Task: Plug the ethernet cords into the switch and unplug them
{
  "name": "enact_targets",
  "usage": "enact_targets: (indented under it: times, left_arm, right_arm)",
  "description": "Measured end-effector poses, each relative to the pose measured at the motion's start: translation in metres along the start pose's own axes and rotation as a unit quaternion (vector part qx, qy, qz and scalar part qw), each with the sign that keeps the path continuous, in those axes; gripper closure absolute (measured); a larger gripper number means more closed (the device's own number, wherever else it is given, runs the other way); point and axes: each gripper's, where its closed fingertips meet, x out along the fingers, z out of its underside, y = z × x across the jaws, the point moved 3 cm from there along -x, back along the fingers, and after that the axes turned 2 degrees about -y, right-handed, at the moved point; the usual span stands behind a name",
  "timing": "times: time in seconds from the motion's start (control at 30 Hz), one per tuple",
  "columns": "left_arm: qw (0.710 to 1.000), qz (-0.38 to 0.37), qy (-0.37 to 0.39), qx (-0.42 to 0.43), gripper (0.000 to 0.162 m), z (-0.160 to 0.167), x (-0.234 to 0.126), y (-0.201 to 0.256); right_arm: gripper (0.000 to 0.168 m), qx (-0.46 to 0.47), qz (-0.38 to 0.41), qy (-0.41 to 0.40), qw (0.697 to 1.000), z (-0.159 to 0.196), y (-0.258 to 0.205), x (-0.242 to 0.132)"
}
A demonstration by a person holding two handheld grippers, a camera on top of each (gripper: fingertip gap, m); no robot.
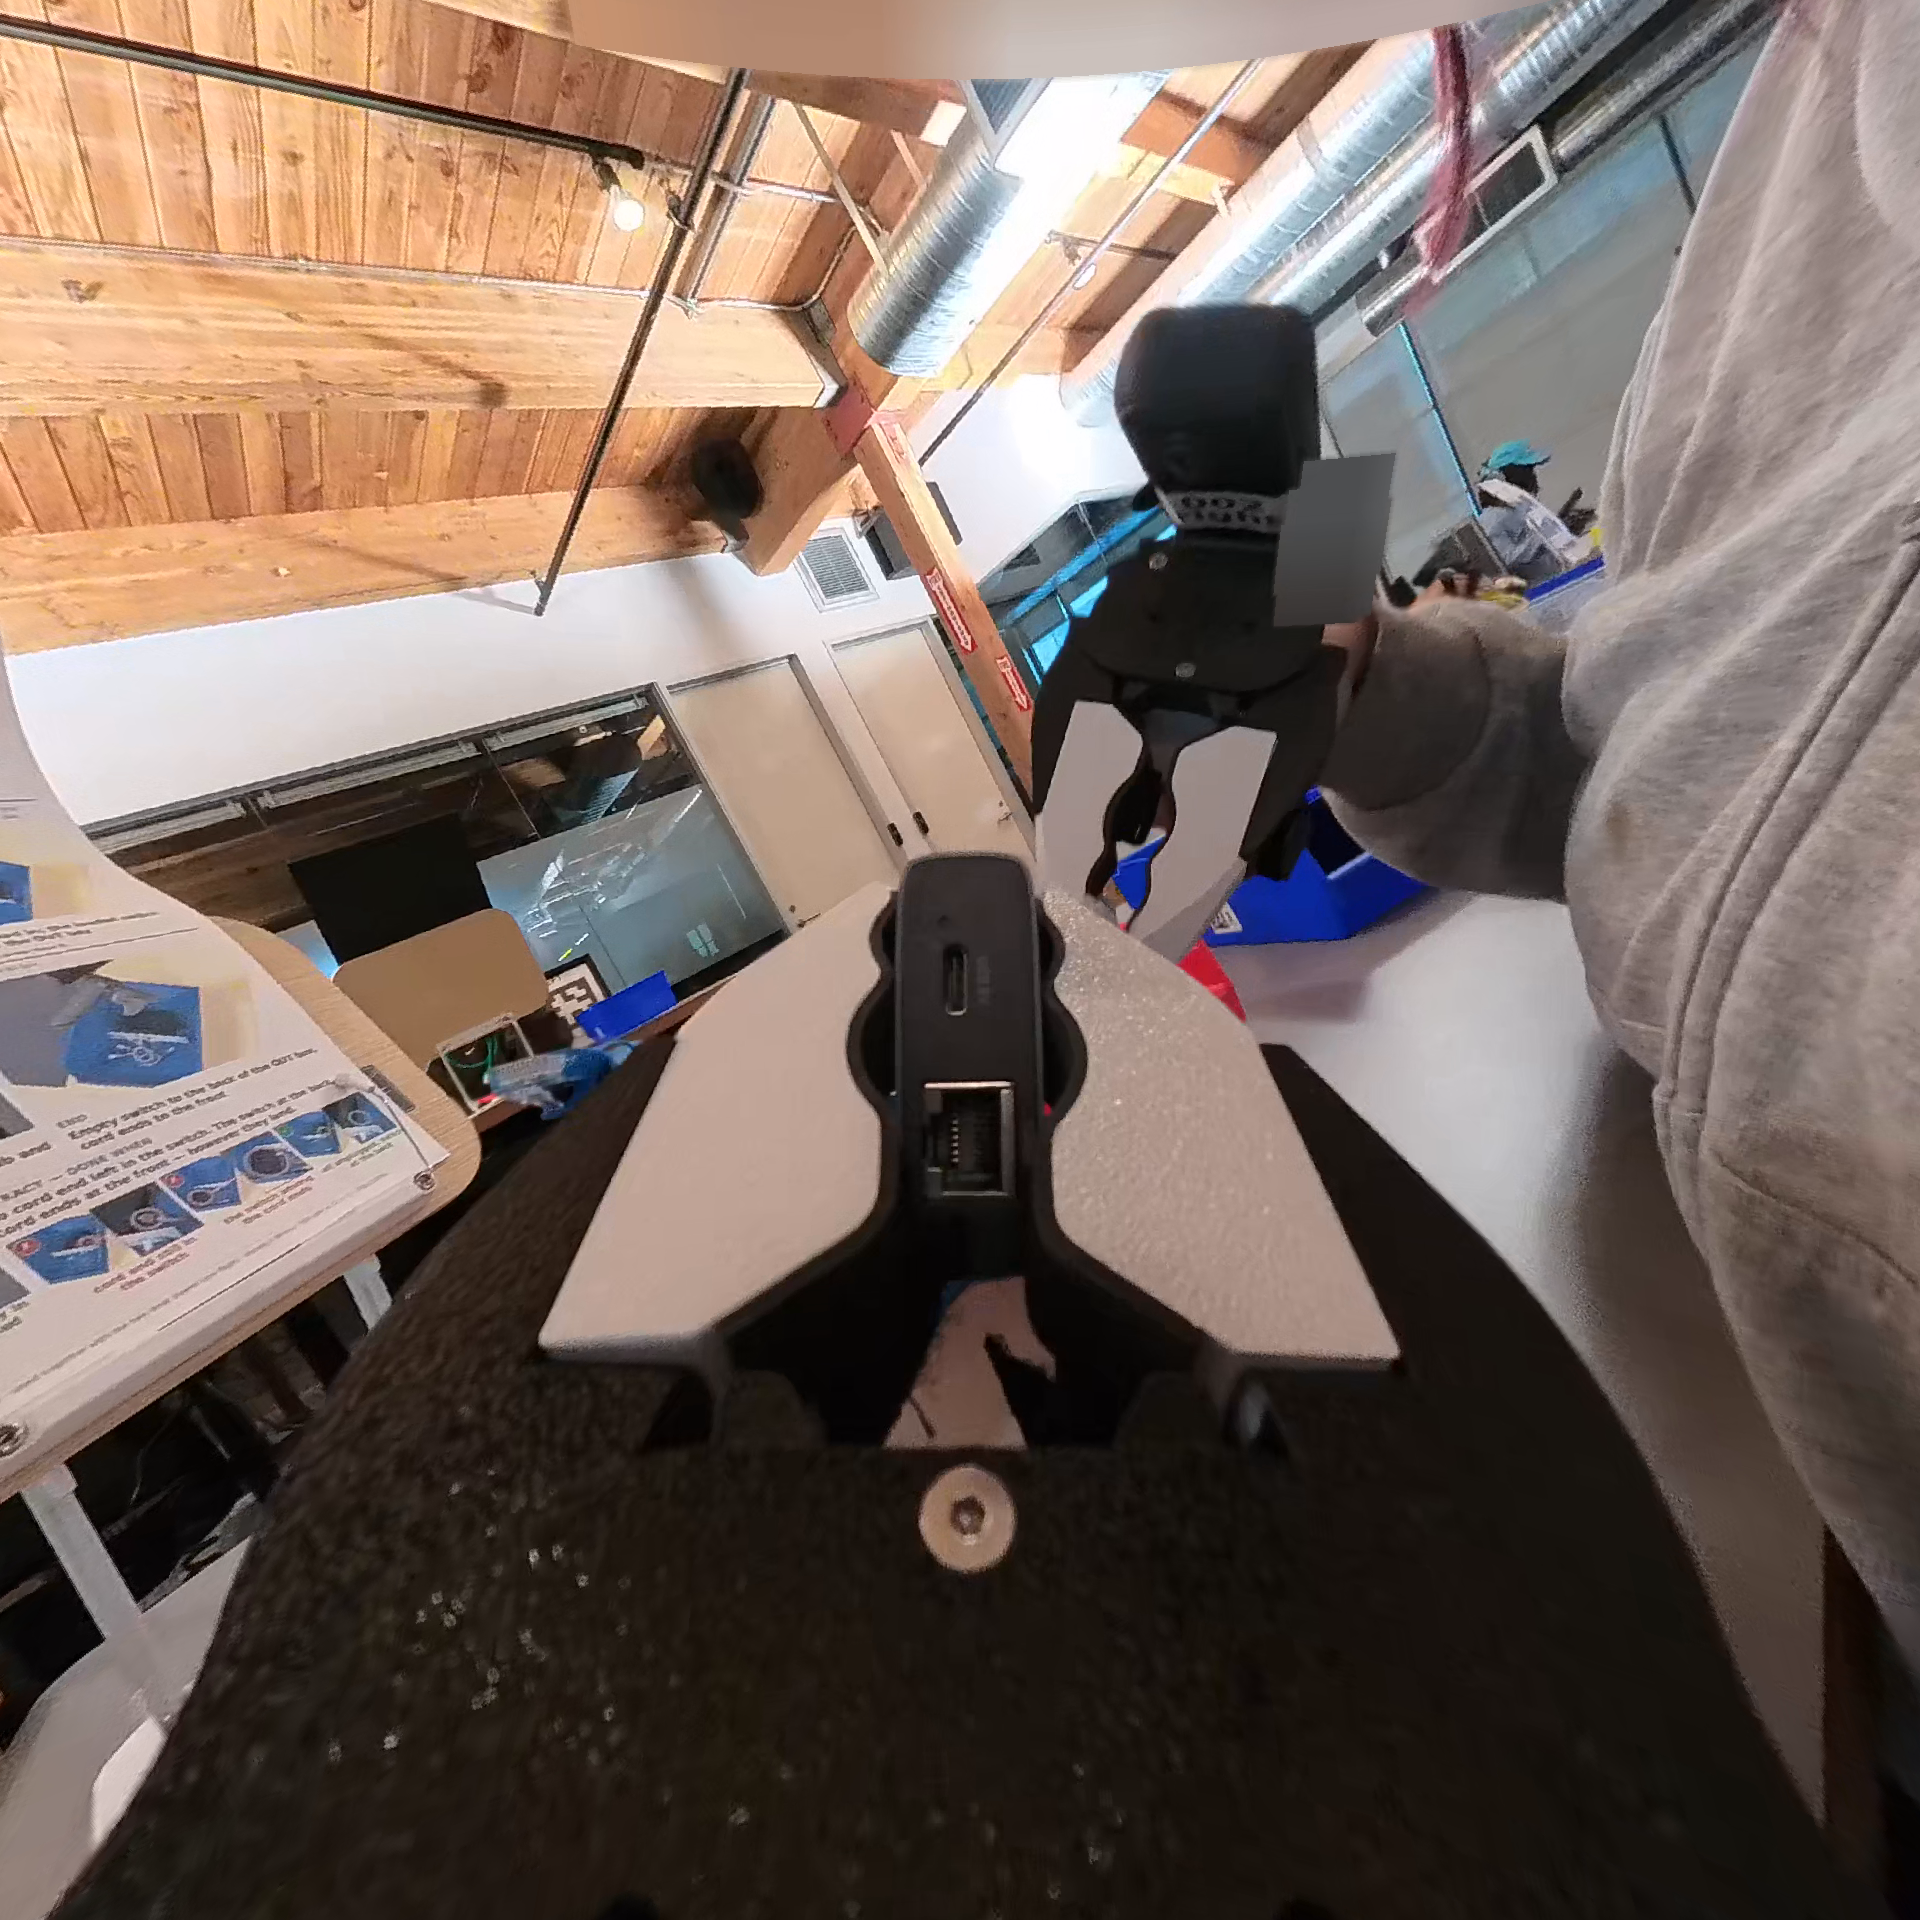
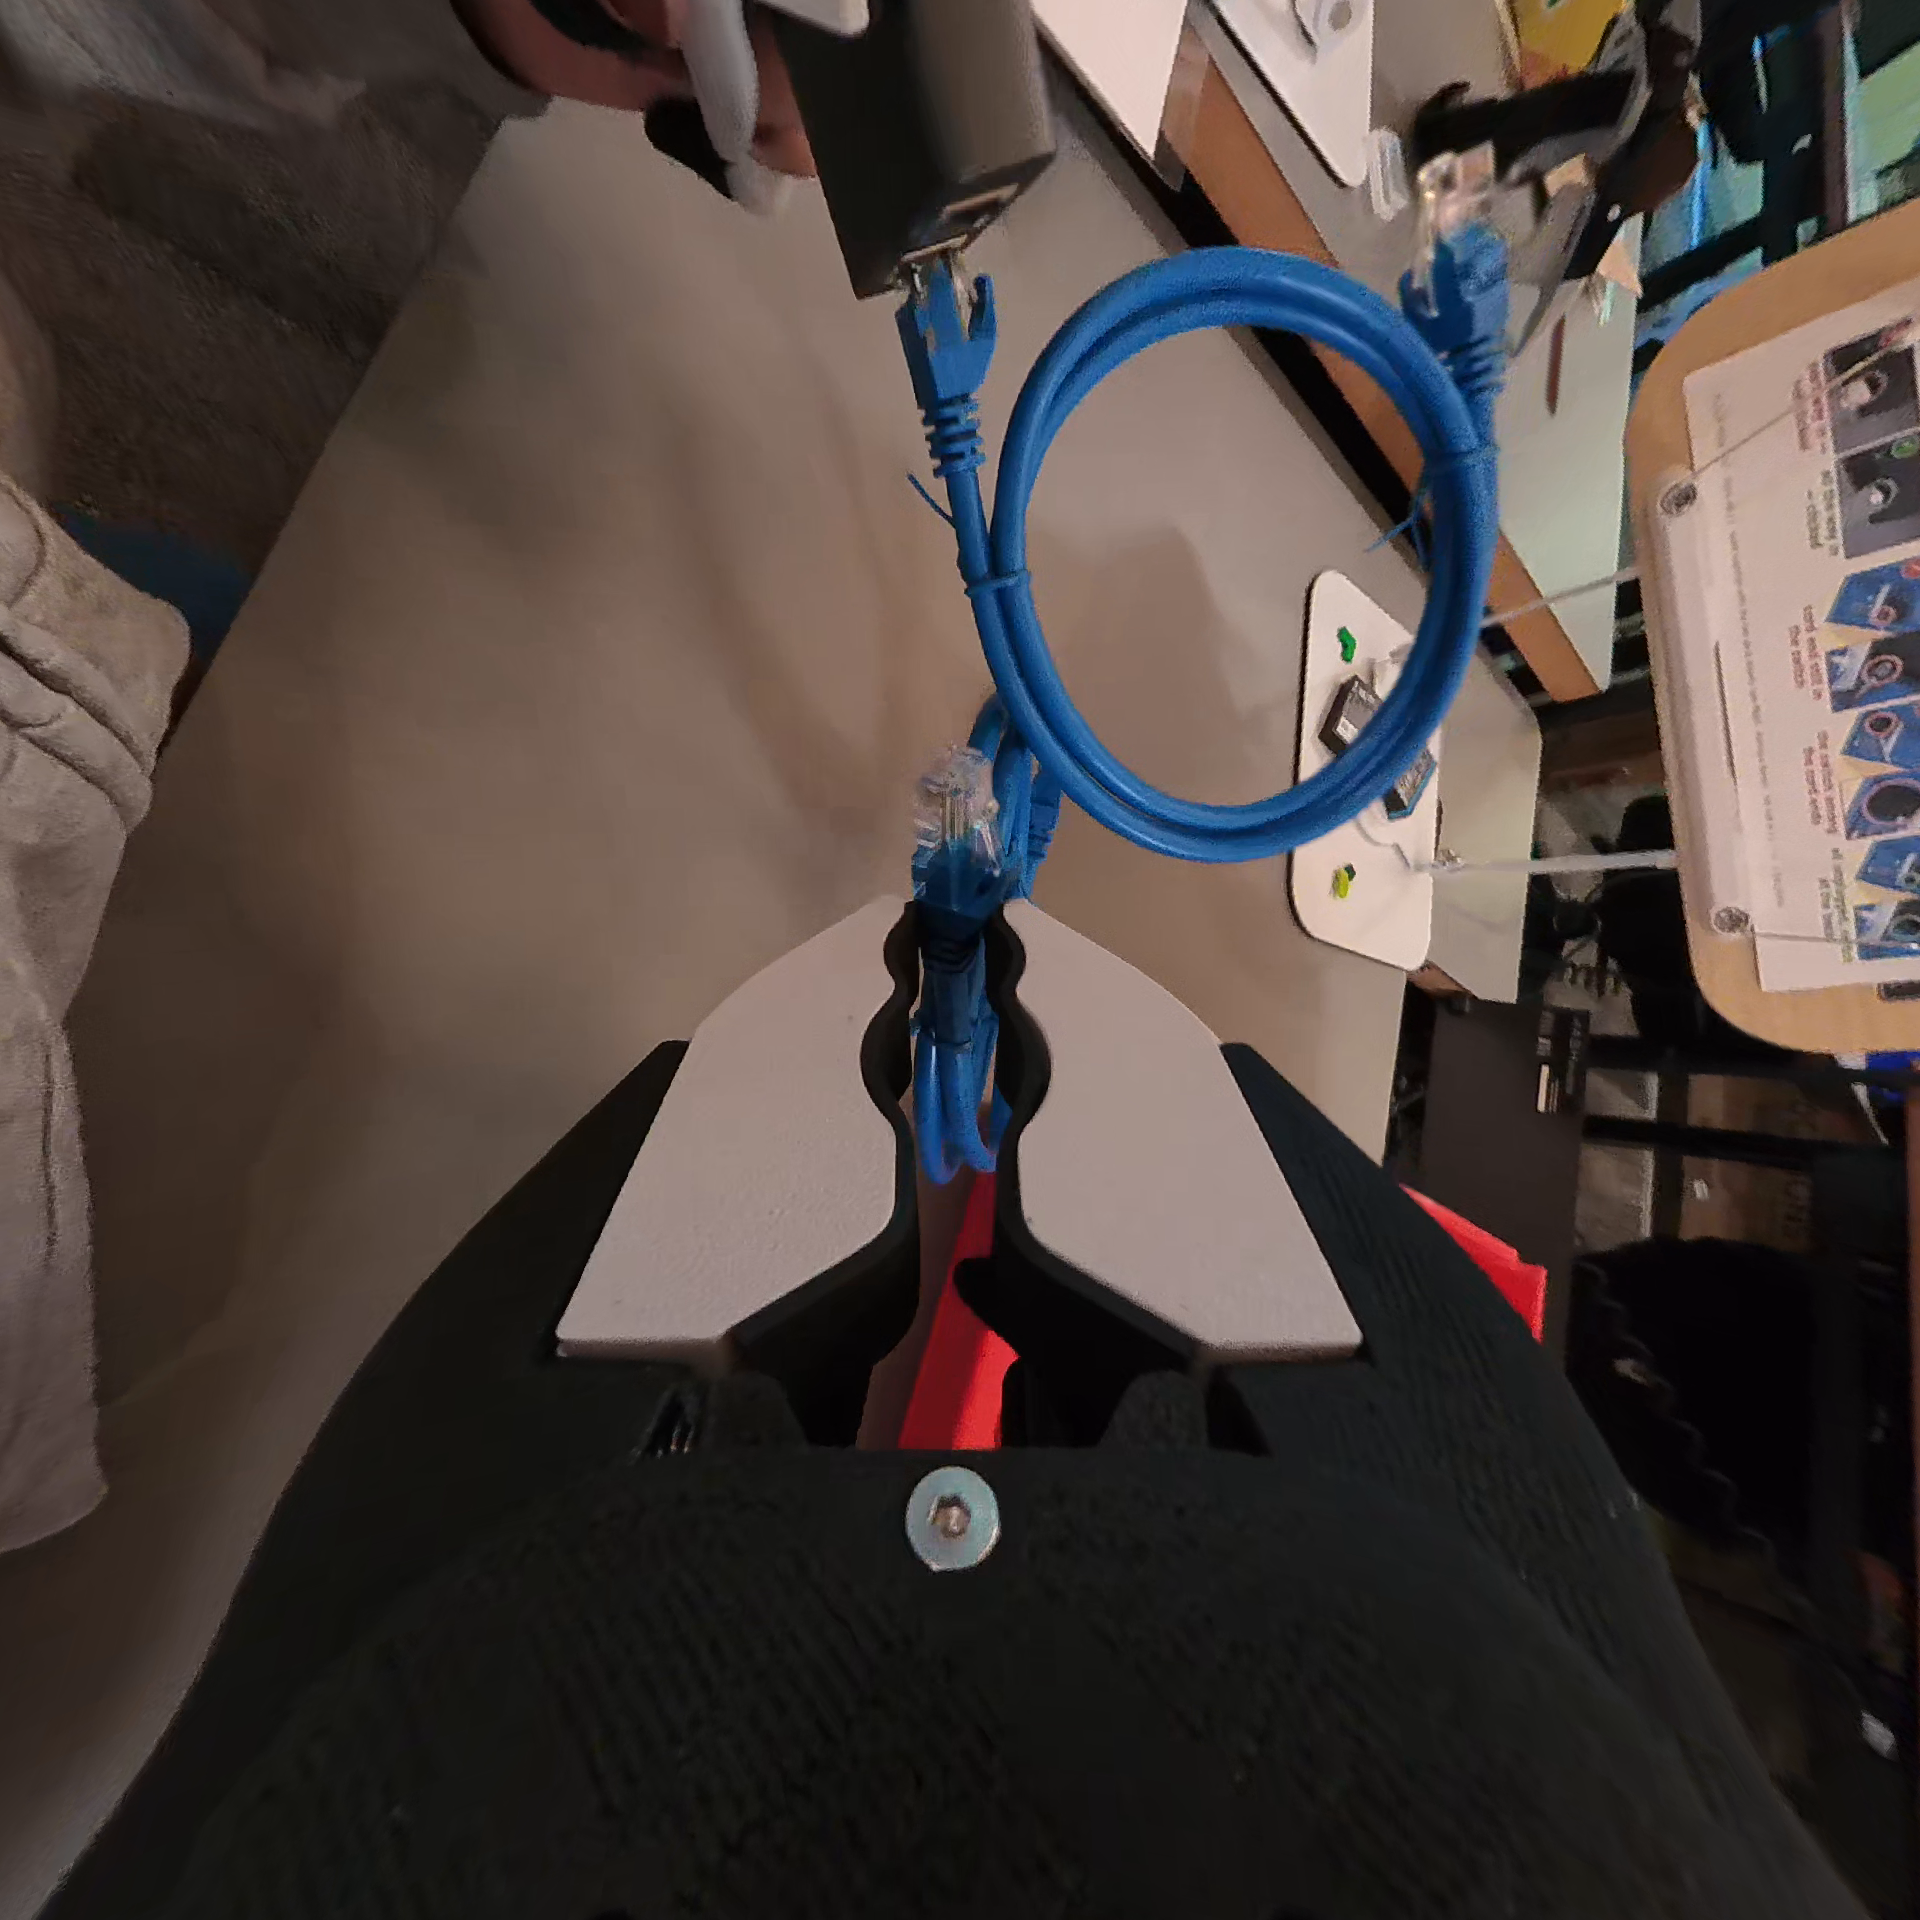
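Grey table (image 2: 582, 644), right claw (image 2: 954, 935) pinching blue cable (image 2: 1236, 582)

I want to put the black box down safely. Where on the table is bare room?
The white table is bare in a broad patch between the grey sleeve and the hanging blue cable coil. It is crowded past the coil: a white plate with small parts, then the instruction board. A red bin shows behind the right gripper.

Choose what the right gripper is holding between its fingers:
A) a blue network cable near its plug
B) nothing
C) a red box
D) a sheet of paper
A: in the right wrist view the right gripper is shut on the blue network cable just behind a clear plug.
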Motion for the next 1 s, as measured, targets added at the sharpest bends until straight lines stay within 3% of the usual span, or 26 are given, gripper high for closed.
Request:
enact_targets:
  times: [0.27, 0.5, 0.8, 1.0]
  left_arm:
    - [0.985, 0.013, -0.077, 0.155, 0.141, 0.005, 0.01, 0.013]
    - [0.968, 0.08, -0.045, 0.233, 0.141, -0.009, 0.021, 0.034]
    - [0.904, 0.128, -0.037, 0.406, 0.141, -0.007, 0.04, 0.051]
    - [0.869, 0.163, -0.006, 0.468, 0.141, 0.002, 0.053, 0.062]
  right_arm:
    - [0.158, 0.0, 0.02, 0.0, 1.0, -0.02, 0.001, -0.006]
    - [0.158, -0.057, 0.061, 0.037, 0.996, -0.042, -0.008, 0.001]
    - [0.159, -0.169, 0.188, 0.051, 0.966, -0.034, -0.003, -0.005]
    - [0.159, -0.207, 0.219, 0.072, 0.951, -0.016, -0.003, -0.012]
